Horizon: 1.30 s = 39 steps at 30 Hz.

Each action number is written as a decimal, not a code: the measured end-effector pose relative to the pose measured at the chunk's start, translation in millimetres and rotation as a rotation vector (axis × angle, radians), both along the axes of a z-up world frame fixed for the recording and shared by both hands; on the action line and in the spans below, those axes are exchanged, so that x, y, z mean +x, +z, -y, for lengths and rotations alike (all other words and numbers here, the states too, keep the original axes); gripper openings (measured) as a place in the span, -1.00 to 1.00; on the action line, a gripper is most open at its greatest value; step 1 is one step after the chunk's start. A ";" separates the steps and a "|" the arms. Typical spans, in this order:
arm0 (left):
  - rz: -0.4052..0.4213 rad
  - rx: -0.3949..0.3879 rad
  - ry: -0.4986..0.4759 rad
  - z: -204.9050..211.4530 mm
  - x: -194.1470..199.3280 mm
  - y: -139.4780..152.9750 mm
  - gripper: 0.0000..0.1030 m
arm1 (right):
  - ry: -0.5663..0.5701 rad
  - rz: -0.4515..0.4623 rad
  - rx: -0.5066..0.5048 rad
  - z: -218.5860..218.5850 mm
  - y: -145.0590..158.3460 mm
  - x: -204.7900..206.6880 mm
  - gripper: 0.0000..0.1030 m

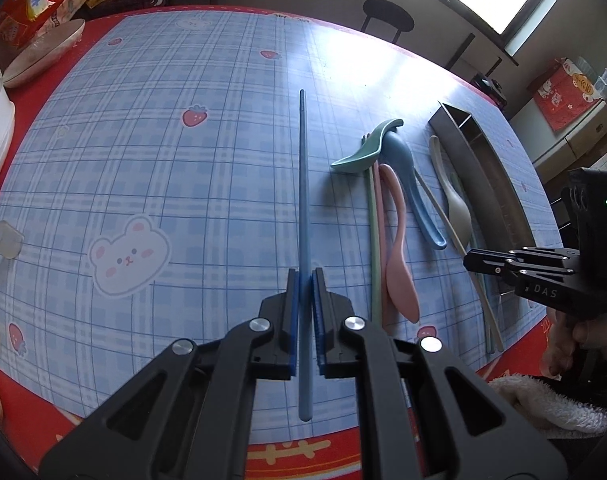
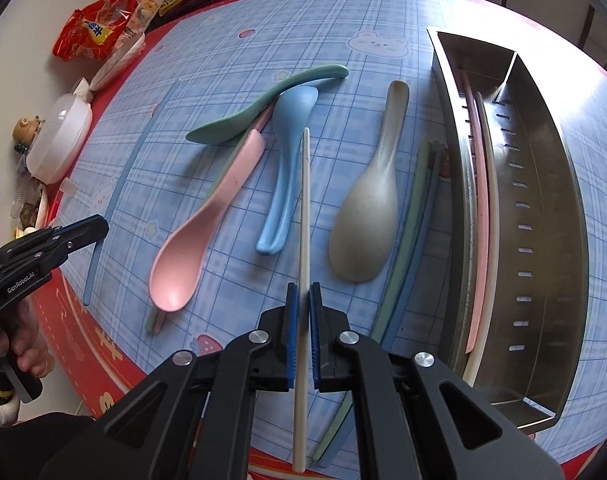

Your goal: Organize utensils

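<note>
Each gripper clamps one chopstick above the checked blue tablecloth (image 1: 175,168).

The left gripper (image 1: 306,280) pinches a long blue plastic chopstick (image 1: 302,184); the right gripper (image 2: 303,296) pinches a cream plastic chopstick (image 2: 304,208), with pastel spoons (image 2: 207,216) between them and the steel utensil tray (image 2: 543,208) alongside.

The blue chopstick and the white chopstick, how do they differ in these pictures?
Colour: the blue chopstick is blue, the white chopstick is off-white.
Holder: the left tool is shut on the blue chopstick; the right tool is shut on the white chopstick.
Surroundings: the blue chopstick is over bare tablecloth, the white chopstick is among the spoons.
Shared: both are long and thin.
</note>
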<state>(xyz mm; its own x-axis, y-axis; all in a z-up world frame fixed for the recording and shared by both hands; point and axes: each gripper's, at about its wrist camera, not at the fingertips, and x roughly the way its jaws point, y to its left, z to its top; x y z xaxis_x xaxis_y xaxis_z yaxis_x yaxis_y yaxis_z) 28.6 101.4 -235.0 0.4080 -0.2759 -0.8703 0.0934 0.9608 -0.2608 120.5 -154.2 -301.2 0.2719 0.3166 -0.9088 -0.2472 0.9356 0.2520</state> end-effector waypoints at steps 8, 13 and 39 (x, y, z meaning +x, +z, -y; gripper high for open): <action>0.058 0.002 0.013 -0.3 -15.4 28.2 -0.80 | 0.002 0.055 0.024 1.3 16.3 -3.6 -0.88; 0.052 0.012 0.022 5.4 -16.6 29.2 -0.80 | -0.001 0.074 0.032 3.5 21.7 -6.2 -0.88; 0.023 0.028 -0.022 71.6 30.5 49.9 -0.79 | -0.184 0.214 0.086 95.1 61.5 -4.7 -0.88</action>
